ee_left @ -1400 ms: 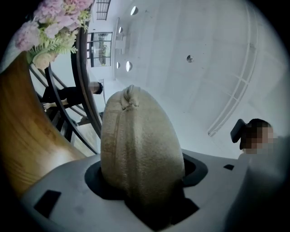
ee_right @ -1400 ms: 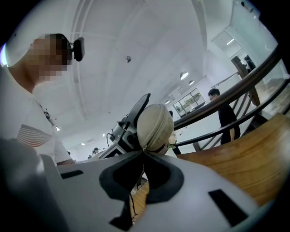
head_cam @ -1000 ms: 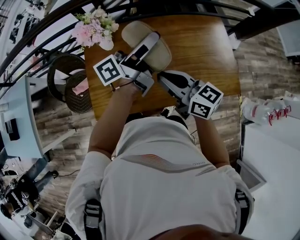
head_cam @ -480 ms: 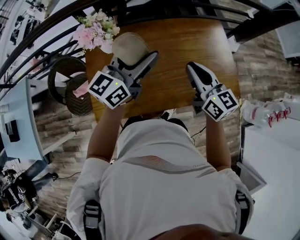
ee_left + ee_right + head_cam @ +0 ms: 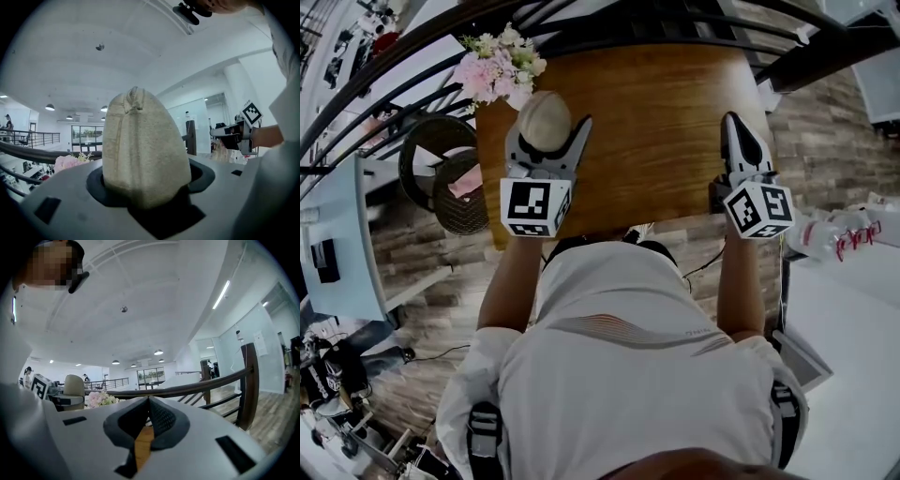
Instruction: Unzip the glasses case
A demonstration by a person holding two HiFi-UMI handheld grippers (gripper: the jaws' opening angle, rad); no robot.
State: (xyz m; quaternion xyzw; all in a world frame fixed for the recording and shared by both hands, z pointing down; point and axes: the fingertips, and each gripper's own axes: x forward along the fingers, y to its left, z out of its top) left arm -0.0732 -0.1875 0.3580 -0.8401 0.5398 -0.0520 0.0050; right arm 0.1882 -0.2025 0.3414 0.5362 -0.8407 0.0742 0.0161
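One case, and it's in your left gripper point(image 5: 546, 139). The glasses case point(image 5: 544, 114) stands on end between the jaws, upper left of the head view, over the left part of the wooden table point(image 5: 666, 112) and just below the pink flowers point(image 5: 502, 61).

Handling, my read:
- It looks light, a woven-cloth shell over a semi-stiff body. It should give a little under squeeze and not collapse.
- The cloth looks grippy, not slick.
- Can't tell if glasses are inside, so don't crush it.
- Grip across the broad flanks low down. That leaves the top end and the zip line free.

In the left gripper view a seam point(image 5: 112, 140) runs up the left side of the case to a small bunched tab point(image 5: 134, 99) at top centre. It's probably the zip end or the pull, but it's too small to be sure. I can't tell from here whether the zip is open or closed.

Jaws:
- Left stands wide, clamped on both flanks of the case, with its lower half seated between them.
- Your right gripper point(image 5: 737, 127), right side of the head view, is closed. Its pads point(image 5: 161, 417) are together with nothing between them, and only table wood shows through the slot below. It's well apart from the case.

Next move, as I judge it: open the right narrow and pinch the tab with the tips only. It's a small target, so come in along the seam.
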